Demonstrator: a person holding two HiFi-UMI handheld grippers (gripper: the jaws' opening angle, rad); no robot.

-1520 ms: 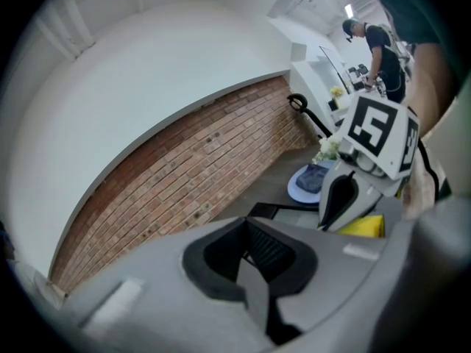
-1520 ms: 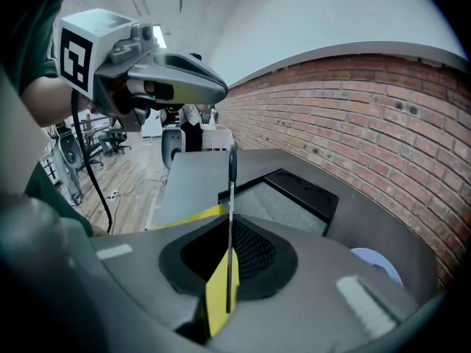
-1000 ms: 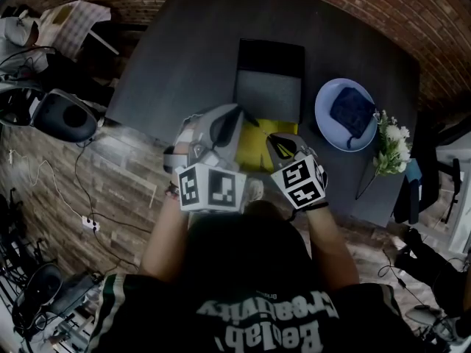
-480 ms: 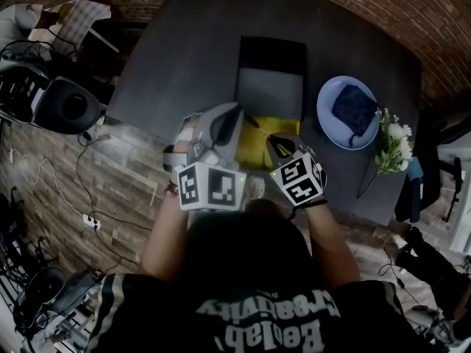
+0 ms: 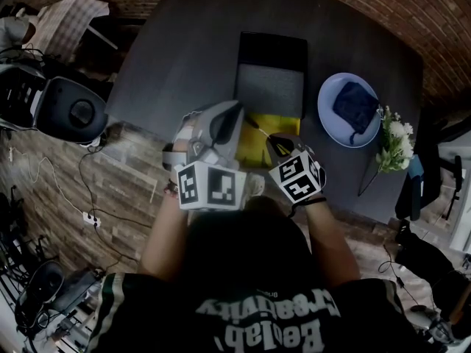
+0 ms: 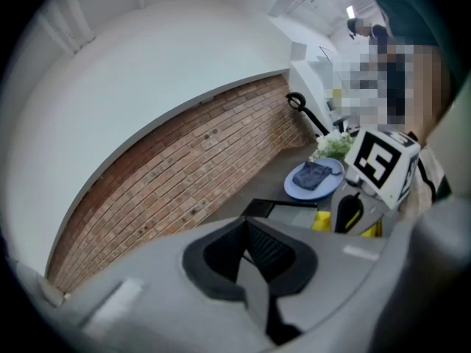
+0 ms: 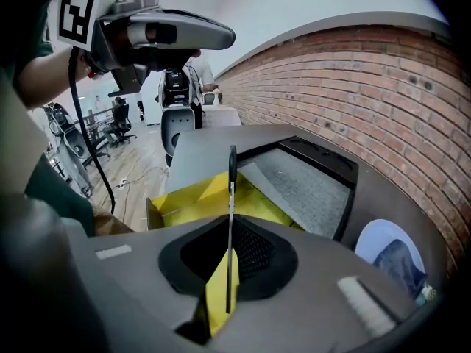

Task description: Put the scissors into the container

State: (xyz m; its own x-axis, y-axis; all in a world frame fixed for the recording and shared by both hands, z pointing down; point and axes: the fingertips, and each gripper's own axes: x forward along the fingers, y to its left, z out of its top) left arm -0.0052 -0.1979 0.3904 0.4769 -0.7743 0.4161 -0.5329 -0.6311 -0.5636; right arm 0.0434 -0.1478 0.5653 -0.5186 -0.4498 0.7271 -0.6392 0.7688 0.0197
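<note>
Item 1. Scissors: clamped edge-on between the jaws of the right hand-held gripper. They show as a thin dark blade running forward past the jaw tips, over the open container. Whether the tip touches the container cannot be told.

Item 2. Container: yellow, open-topped, at the near edge of the dark worktop, just in front of both grippers.

Item 3. Right hand-held gripper: jaws nearly together, pressed on the scissors, tilted down toward the container.

Item 4. Left hand-held gripper: jaws together, nothing between them. It is held above the container's left side, beside the right one.

Item 5. Tray: black rim, grey inner surface, touching the container's far side.

Item 6. Plate: pale blue, right of the tray, carrying a dark blue cloth.

Item 7. Flowers: white, just beside the plate at the worktop's right edge.
</note>
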